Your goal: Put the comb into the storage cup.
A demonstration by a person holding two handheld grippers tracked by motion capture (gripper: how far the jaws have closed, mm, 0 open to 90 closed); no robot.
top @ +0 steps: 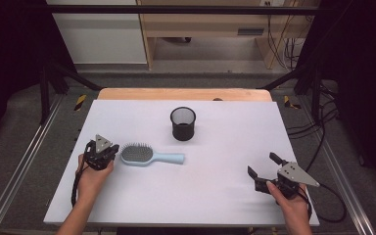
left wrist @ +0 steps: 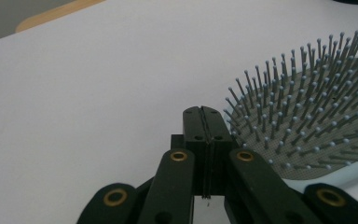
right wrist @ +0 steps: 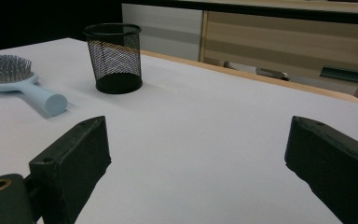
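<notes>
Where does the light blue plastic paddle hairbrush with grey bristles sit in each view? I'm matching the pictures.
High view: the light blue plastic paddle hairbrush lies left of centre, handle pointing right.
Left gripper view: its bristled head is at the right edge.
Right gripper view: upper left.
Shared landmark: the black mesh cup, visible in the high and right gripper views.

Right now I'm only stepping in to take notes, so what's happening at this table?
A person works at a white table with a gripper in each hand. The left gripper, jaws shut on nothing, sits right at the bristle end of a light blue hairbrush that lies flat, bristles up. The right gripper rests wide open and apart from everything. A black mesh cup stands upright behind the brush.
</notes>
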